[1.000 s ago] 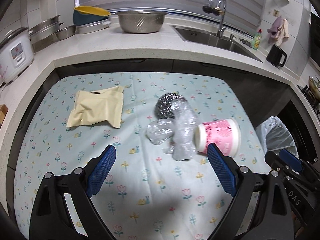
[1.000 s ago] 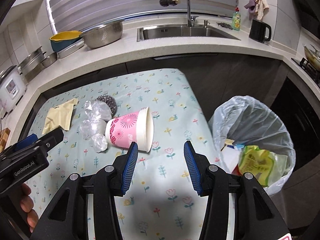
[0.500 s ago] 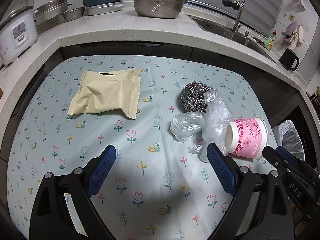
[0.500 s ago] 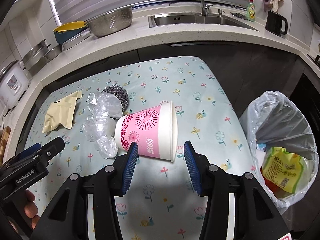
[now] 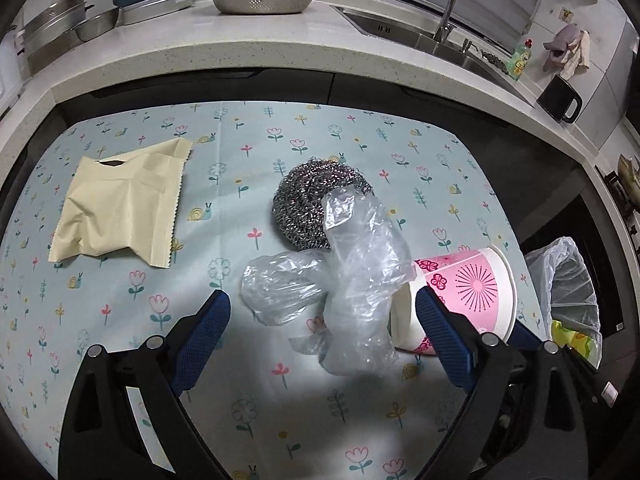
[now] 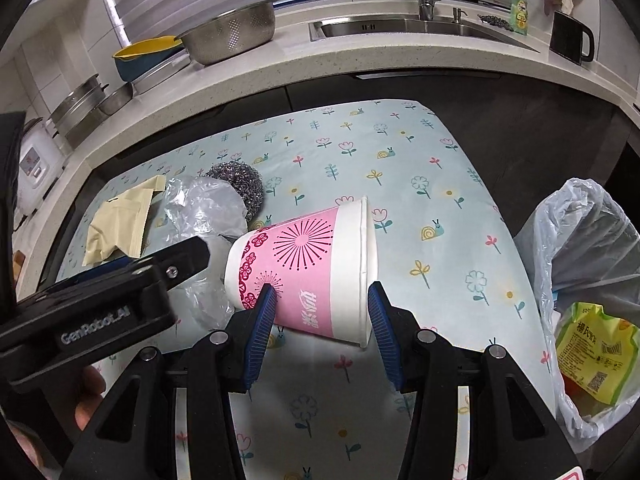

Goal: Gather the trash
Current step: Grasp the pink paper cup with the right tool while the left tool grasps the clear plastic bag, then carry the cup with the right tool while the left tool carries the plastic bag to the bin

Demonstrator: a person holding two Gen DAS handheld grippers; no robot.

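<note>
Bright, even indoor light washes the flowered tablecloth (image 5: 320,128), with a pale glare patch near its front edge. The clear plastic bag (image 5: 360,272) glints. Fisheye bending curves the far countertop (image 5: 256,52); corners fall black.

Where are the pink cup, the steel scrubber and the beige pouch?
pink cup (image 6: 304,264), right wrist view, pink side wall.
steel scrubber (image 5: 308,196), left wrist view, upper coils.
beige pouch (image 5: 120,208), left wrist view, flat front.

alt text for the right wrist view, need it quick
The right gripper straddles a pink and white paper cup lying on its side on a flowered tablecloth, not yet squeezing it. A lined trash bin stands to the right; the left gripper enters from the left.
</note>
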